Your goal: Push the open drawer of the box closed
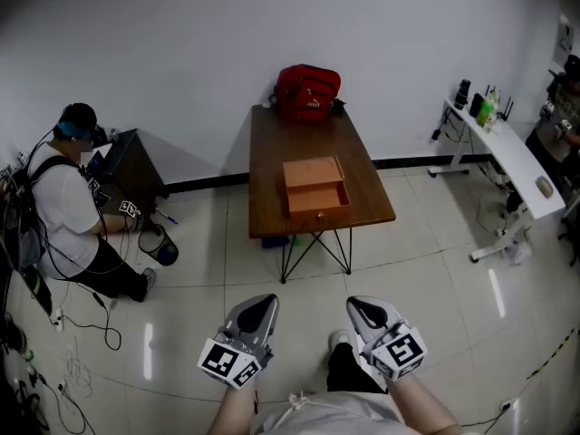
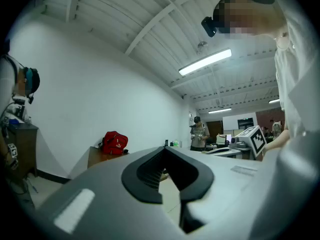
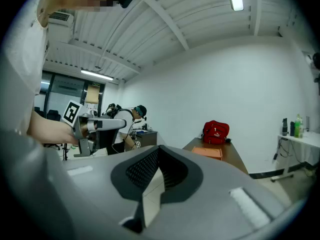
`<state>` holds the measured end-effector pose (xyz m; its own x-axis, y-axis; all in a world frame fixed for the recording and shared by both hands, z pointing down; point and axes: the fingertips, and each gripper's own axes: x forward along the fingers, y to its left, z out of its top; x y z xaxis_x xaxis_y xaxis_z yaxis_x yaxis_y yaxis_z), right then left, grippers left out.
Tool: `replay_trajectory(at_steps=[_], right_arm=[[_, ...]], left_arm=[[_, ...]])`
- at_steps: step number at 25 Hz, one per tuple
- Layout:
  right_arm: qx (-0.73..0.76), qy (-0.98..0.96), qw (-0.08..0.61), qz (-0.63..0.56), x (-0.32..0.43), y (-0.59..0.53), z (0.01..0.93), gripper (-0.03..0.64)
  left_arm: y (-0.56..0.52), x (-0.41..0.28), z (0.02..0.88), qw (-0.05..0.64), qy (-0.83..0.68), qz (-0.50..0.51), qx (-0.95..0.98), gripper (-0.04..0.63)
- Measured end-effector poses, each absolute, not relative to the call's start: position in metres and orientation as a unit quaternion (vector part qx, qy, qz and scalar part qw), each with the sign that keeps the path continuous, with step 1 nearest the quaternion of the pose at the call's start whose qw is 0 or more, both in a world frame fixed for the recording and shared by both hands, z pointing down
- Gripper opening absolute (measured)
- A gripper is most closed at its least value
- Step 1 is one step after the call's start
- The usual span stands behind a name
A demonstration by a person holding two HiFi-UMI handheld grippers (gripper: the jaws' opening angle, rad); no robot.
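Box (image 1: 311, 171) sat on table (image 1: 270, 143), drawer (image 1: 318, 198) open toward the near edge. Left gripper (image 1: 262, 301) and right gripper (image 1: 359, 304) were well apart from it, jaws clenched and empty. Risk: a hard or off-centre push could skid the box instead of shutting the drawer.

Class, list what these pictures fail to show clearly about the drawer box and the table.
- Head view: inside of the open drawer of the box, too small to tell if empty.
- Head view: things under the table, mostly hidden by its top.
- Right gripper view: box seen edge-on, drawer indistinct.
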<state>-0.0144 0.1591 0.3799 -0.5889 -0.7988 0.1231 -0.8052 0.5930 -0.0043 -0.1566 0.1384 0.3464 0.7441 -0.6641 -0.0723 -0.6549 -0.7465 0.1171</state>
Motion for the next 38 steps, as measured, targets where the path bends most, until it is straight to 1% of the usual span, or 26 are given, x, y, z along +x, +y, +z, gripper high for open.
replay_trajectory(at_steps=[6, 10, 16, 21, 25, 27, 30, 34, 38], right_arm=[[0.46, -0.886, 0.044, 0.037, 0.026, 0.086, 0.398, 0.008], [0.451, -0.891, 0.028, 0.042, 0.047, 0.013, 0.394, 0.008], [0.433, -0.899, 0.045, 0.05, 0.083, -0.104, 0.398, 0.008], [0.442, -0.892, 0.078, 0.064, 0.1, -0.176, 0.418, 0.008], [0.434, -0.893, 0.077, 0.088, 0.099, -0.203, 0.439, 0.008], [0.434, -0.891, 0.088, 0.101, 0.098, -0.213, 0.454, 0.008], [0.432, -0.885, 0.122, 0.127, 0.09, -0.225, 0.483, 0.008], [0.416, -0.885, 0.134, 0.16, 0.082, -0.235, 0.516, 0.008], [0.415, -0.876, 0.162, 0.188, 0.084, -0.245, 0.549, 0.008]], left_arm=[[0.068, -0.151, 0.358, 0.029, -0.394, -0.046, 0.918, 0.005], [-0.003, -0.141, 0.359, 0.04, -0.414, -0.051, 0.908, 0.005], [-0.115, -0.105, 0.366, 0.056, -0.429, -0.041, 0.9, 0.005], [-0.164, -0.087, 0.395, 0.091, -0.44, -0.016, 0.893, 0.005], [-0.188, -0.075, 0.425, 0.142, -0.445, 0.005, 0.884, 0.005], [-0.203, -0.067, 0.437, 0.162, -0.441, 0.006, 0.883, 0.005], [-0.219, -0.056, 0.455, 0.17, -0.426, 0.014, 0.888, 0.005], [-0.227, -0.04, 0.491, 0.164, -0.401, 0.048, 0.9, 0.005], [-0.237, -0.029, 0.534, 0.176, -0.396, 0.09, 0.897, 0.011]])
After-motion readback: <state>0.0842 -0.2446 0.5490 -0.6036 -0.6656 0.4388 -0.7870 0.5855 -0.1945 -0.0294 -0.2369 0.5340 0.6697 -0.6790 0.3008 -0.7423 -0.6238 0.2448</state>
